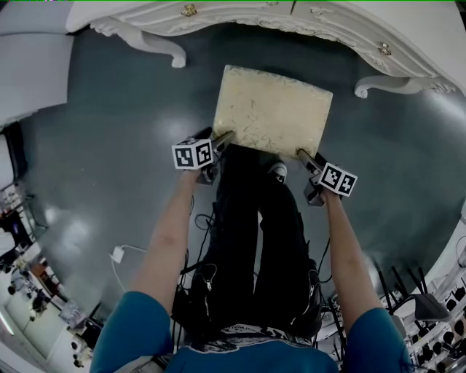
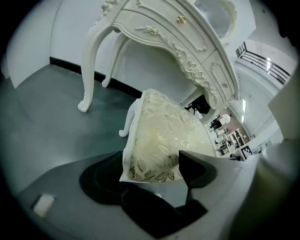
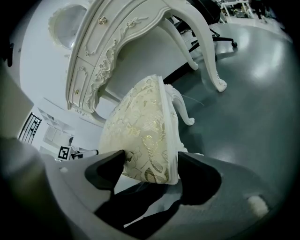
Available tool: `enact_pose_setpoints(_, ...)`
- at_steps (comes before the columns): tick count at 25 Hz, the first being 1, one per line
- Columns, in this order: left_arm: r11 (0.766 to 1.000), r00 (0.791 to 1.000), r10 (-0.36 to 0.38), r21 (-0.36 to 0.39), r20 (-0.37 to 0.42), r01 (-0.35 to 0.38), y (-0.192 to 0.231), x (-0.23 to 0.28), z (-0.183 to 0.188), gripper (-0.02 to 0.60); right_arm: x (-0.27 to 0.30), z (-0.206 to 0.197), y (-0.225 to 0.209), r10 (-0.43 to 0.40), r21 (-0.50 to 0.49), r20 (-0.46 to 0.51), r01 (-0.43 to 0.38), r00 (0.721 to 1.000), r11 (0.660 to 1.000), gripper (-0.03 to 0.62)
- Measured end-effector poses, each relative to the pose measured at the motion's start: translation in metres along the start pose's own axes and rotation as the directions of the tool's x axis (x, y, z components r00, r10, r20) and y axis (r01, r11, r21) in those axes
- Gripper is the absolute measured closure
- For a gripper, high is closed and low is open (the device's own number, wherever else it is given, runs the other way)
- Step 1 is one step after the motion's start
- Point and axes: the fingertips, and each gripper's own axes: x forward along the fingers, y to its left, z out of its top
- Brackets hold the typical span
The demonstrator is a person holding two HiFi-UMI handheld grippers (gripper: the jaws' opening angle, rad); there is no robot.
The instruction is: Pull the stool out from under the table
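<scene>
The stool (image 1: 273, 109) has a cream, gold-patterned seat and white curved legs. It stands on the dark floor just in front of the white carved table (image 1: 240, 18), mostly outside its edge. My left gripper (image 1: 226, 137) clamps the seat's near left corner, and my right gripper (image 1: 302, 154) clamps the near right corner. In the left gripper view the seat (image 2: 164, 131) runs between the left gripper's (image 2: 150, 161) jaws, both pressing its edge. In the right gripper view the seat (image 3: 140, 126) is pinched the same way by the right gripper (image 3: 151, 157).
The table's curved legs (image 1: 171, 55) (image 1: 371, 87) stand either side of the stool. The person's legs (image 1: 255, 218) are directly behind the stool. A white plug and cable (image 1: 118, 255) lie on the floor at left. Chairs and equipment (image 1: 422, 306) crowd the lower right.
</scene>
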Motion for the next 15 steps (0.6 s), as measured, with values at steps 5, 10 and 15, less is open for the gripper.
enact_pose_setpoints(5,0.99,0.999,0.037,0.139,-0.007,-0.036,-0.015,-0.014,0.021,0.219,-0.008,0.006,0.007,-0.056,-0.049,0.003,0.057,0.998,0.997,0.235)
enact_pose_setpoints(10,0.993,0.998,0.013,0.114,0.055,-0.019,-0.042,-0.035,0.049,0.228,-0.024,0.026,0.039,-0.003,-0.123,0.04,0.008,0.999,0.992,0.243)
enact_pose_setpoints(15,0.99,0.992,-0.048,0.137,0.118,0.031,-0.089,-0.071,0.069,0.275,-0.052,0.047,0.098,0.087,-0.275,0.045,-0.071,0.995,0.959,0.272)
